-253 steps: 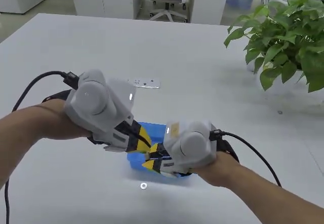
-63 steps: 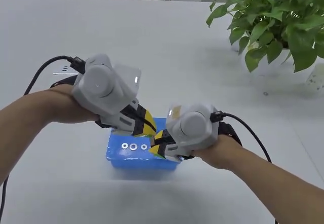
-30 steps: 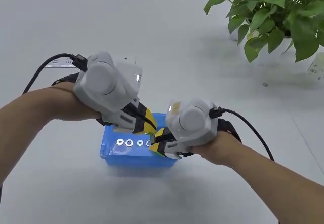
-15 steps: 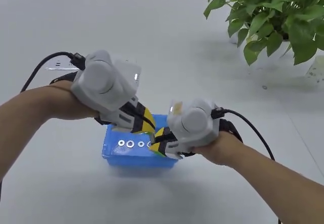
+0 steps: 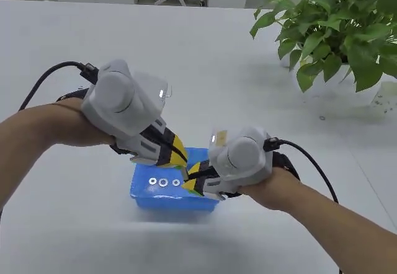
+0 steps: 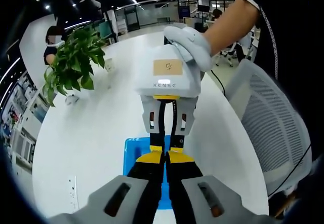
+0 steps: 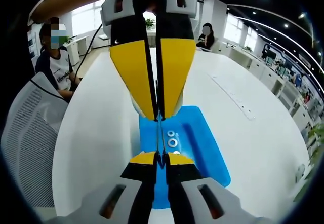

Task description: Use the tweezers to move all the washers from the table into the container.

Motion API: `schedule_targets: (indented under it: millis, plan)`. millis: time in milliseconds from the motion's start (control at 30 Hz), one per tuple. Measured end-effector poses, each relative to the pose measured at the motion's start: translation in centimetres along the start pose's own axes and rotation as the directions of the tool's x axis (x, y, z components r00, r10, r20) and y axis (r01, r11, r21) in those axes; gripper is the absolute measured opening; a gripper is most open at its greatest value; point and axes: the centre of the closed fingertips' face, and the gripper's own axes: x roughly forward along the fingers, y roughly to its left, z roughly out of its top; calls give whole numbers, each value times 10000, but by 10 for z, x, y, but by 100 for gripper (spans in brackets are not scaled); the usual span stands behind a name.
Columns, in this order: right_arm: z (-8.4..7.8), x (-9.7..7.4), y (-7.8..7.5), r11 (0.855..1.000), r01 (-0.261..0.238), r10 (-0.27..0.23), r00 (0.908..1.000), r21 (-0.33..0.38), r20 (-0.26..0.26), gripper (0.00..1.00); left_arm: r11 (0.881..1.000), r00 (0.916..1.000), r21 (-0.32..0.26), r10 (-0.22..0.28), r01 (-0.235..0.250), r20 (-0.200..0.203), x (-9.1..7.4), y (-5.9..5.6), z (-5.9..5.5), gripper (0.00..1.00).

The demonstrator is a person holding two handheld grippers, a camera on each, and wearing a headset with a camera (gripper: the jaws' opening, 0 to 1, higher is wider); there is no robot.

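**White Workbench: Two Grippers Meet Over a Blue Container**

White table (image 5: 260,51) in an open-plan office carries a blue container (image 5: 173,201), the marker for everything else. From the container's left, a bare forearm brings the left gripper (image 5: 180,159) in above its back rim. The yellow-tipped jaws are drawn almost together. Inside the container, three washers (image 5: 163,183) lie in a row on the floor, toward its left half.

Above the container's middle, the right gripper view shows a thin metal strip, apparently the tweezers (image 7: 159,133). It runs from between the left gripper's jaw tips down to the facing gripper's tips, so both seem to pinch it. Whether the strip carries a washer cannot be told.

Over the container's right end sits the right gripper (image 5: 191,184), its jaws closed to a sliver and nose to nose with its partner. Well beyond the container to the right, a leafy potted plant (image 5: 335,32) stands on the table.
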Motion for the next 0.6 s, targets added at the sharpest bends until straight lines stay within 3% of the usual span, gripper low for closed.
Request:
schedule_targets:
  millis: [300,600]
  plan:
    - [11,-10,19,9993,-57,58,10000,-366,25,7,9998,9998,105,-179,179,-26,-13,-20,9,5]
    - [15,-16,36,9962,-158,142,9997,-857,-194,6,9989,9996,445,-137,148,-255,-21,-39,9,5]
